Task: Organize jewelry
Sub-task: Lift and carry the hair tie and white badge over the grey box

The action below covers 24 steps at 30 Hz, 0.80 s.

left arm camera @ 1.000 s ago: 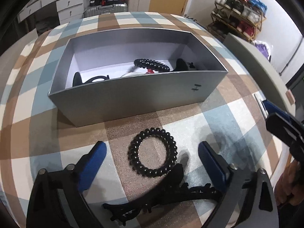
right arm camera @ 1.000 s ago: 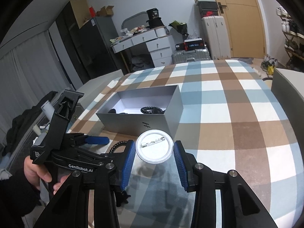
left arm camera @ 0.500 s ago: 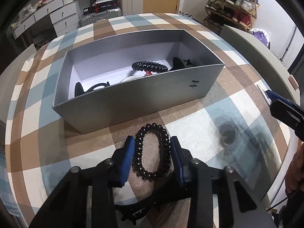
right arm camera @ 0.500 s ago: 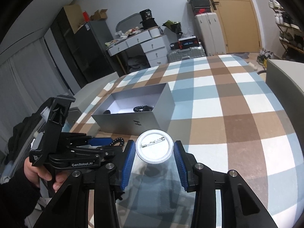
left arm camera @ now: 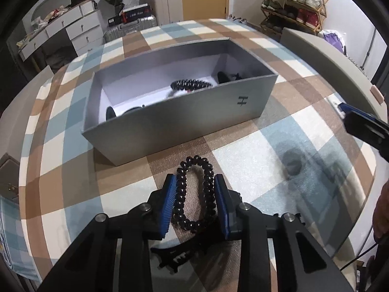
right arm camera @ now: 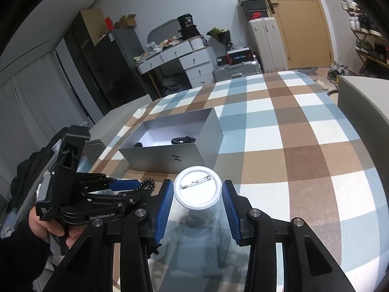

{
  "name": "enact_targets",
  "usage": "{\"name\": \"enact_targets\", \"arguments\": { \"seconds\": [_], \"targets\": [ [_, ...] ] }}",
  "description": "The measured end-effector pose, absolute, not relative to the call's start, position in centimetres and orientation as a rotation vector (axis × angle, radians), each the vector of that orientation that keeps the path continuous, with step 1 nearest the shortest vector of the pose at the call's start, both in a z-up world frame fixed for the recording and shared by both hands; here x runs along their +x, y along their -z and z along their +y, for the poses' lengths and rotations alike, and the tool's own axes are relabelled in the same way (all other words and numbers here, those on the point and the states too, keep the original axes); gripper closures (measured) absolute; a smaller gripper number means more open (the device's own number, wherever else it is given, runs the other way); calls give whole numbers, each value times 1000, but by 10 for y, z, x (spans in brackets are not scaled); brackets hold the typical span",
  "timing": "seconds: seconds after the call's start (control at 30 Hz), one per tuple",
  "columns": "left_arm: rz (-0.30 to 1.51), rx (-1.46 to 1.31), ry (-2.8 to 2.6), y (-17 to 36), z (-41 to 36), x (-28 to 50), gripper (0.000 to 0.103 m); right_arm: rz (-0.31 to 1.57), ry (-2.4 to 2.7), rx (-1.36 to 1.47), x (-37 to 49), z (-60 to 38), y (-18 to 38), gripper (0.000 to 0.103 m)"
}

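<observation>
The left gripper (left arm camera: 195, 202) had its blue pads pressed against both sides of the black beaded bracelet (left arm camera: 195, 192), squeezing the loop into a narrow oval whose long axis ran straight forward along the fingers, toward the open grey cardboard box (left arm camera: 180, 119). The bracelet seemed to sit at or just above the checked tablecloth (left arm camera: 255, 160), with the box's near wall close ahead; whether it had lifted clear I could not tell. A black claw hair clip (left arm camera: 180, 250) lay under the gripper. The right gripper (right arm camera: 198, 192) was clamped on a round white pin badge (right arm camera: 197, 187), held above the cloth to the right of the box. The left looked nearer, needing to rise over the wall.
</observation>
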<state>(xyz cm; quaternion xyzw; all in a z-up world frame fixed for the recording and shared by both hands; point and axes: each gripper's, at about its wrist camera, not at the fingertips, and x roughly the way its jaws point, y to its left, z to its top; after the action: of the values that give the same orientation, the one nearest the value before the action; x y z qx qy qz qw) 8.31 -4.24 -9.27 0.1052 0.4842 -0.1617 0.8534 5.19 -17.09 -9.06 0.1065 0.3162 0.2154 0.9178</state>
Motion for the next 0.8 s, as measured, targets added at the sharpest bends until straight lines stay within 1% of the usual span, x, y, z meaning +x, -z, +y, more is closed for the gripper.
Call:
{"name": "enact_targets", "arguments": {
  "seconds": [0.23,0.27,0.3,0.4,0.57,0.63,0.67,0.7,0.77,0.8],
  "targets": [
    [974,187,361,74,-38,71,77,639,-462,252,53,-172,85,63],
    [965,179,363,71,-36,69,84,638,-462,250,53,-171,84,63],
    [960,174,367,68,-35,68,99,636,-464,246,53,-169,82,63],
    [965,134,399,60,-31,66,99,631,-487,237,56,-163,76,63],
    [989,116,405,68,-30,75,99,636,-495,191,62,-149,71,63],
    [983,118,388,72,-29,79,97,640,-494,196,62,-147,73,63],
    [979,111,374,73,-27,82,95,642,-492,198,62,-147,74,63],
    [985,100,368,77,-25,86,88,647,-491,201,62,-146,76,63],
    [1014,69,378,85,-23,96,82,660,-491,204,64,-144,80,63],
    [1026,62,382,89,-23,99,82,665,-489,204,65,-143,81,63]
  ]
}}
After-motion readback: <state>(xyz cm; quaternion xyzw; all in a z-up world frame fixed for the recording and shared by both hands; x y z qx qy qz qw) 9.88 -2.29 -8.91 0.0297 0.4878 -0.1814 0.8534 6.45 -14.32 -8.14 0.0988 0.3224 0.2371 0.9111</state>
